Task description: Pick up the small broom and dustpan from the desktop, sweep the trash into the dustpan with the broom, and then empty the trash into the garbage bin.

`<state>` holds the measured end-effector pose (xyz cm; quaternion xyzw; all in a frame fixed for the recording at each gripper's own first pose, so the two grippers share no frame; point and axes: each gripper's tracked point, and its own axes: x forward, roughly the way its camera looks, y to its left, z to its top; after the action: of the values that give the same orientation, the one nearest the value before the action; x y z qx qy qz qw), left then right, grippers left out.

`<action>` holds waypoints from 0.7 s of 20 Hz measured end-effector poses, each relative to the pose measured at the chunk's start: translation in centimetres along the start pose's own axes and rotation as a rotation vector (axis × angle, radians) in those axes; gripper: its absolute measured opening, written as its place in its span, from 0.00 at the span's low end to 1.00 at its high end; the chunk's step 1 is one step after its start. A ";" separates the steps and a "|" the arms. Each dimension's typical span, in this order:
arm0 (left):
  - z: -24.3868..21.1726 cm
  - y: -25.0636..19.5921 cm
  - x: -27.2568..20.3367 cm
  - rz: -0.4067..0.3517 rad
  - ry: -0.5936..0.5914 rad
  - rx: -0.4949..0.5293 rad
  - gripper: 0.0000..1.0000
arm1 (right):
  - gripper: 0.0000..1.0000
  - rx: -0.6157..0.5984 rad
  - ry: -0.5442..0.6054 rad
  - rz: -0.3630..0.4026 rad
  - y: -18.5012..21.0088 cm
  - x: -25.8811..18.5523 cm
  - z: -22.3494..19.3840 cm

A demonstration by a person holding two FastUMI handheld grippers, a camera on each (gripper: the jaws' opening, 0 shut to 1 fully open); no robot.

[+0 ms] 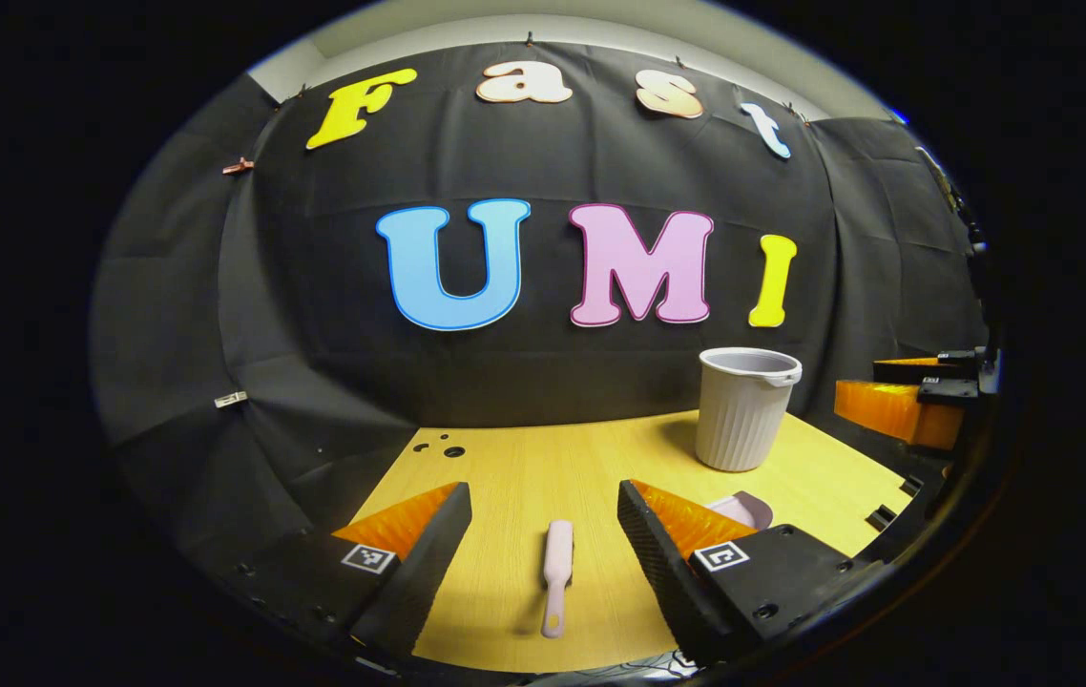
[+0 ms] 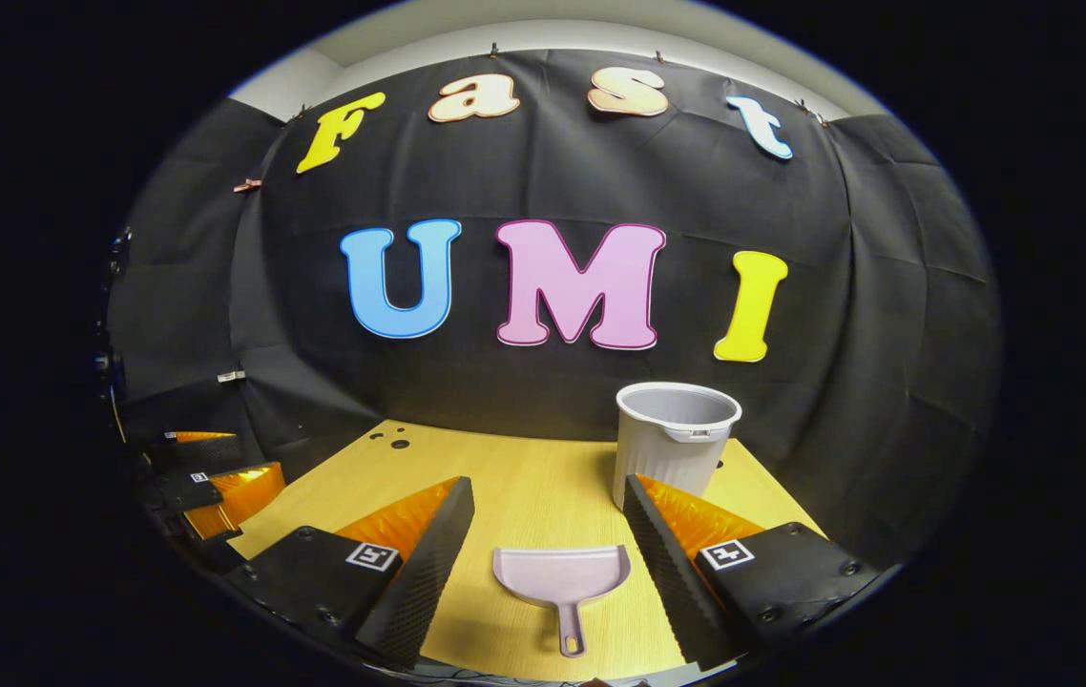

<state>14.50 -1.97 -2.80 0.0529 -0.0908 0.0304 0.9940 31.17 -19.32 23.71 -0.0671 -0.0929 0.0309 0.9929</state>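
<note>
In the left gripper view the left claw (image 1: 543, 534) stands wide, holding nothing, with the pink broom (image 1: 556, 575) lying flat on the bench (image 1: 524, 468) between its fingers, untouched. The bin (image 1: 743, 408) stands upright farther back to the right. In the right gripper view the right claw (image 2: 548, 534) is also wide and empty, the dustpan (image 2: 562, 580) flat between its fingers, handle toward the camera.
</note>
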 end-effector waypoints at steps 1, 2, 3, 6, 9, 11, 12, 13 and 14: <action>-0.3 0.1 0.0 0.013 0.006 -0.005 0.98 | 0.98 -0.002 0.006 0.008 0.0 0.2 0.0; -0.4 0.2 -0.1 0.023 0.011 -0.009 0.98 | 0.98 -0.005 0.011 0.017 0.0 0.3 -0.1; -0.6 0.0 -0.2 0.023 0.015 -0.012 0.98 | 0.98 -0.009 0.008 0.020 -0.3 0.4 0.0; -0.6 -0.3 -0.8 0.037 0.028 0.018 0.98 | 0.98 0.023 0.022 0.041 -0.3 0.6 -0.2; 0.5 -0.3 -2.1 0.077 0.002 0.032 0.98 | 0.98 0.032 0.054 0.072 -0.6 0.8 -0.4; 0.6 -0.2 -3.0 0.100 -0.010 0.034 0.98 | 0.98 0.012 0.076 0.095 -0.4 1.0 -0.5; 0.6 0.0 -3.5 0.115 -0.010 0.034 0.98 | 0.98 -0.002 0.086 0.105 -0.4 1.2 -0.6; 0.4 0.1 -4.1 0.129 -0.006 0.029 0.98 | 0.98 -0.010 0.093 0.114 -0.2 1.4 -0.6; 0.1 0.1 -4.5 0.140 0.000 0.019 0.98 | 0.98 -0.007 0.098 0.126 0.0 1.7 -0.5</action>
<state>10.04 -2.06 -3.56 0.0560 -0.0940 0.1010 0.9888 32.89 -19.22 23.53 -0.0776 -0.0397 0.0899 0.9921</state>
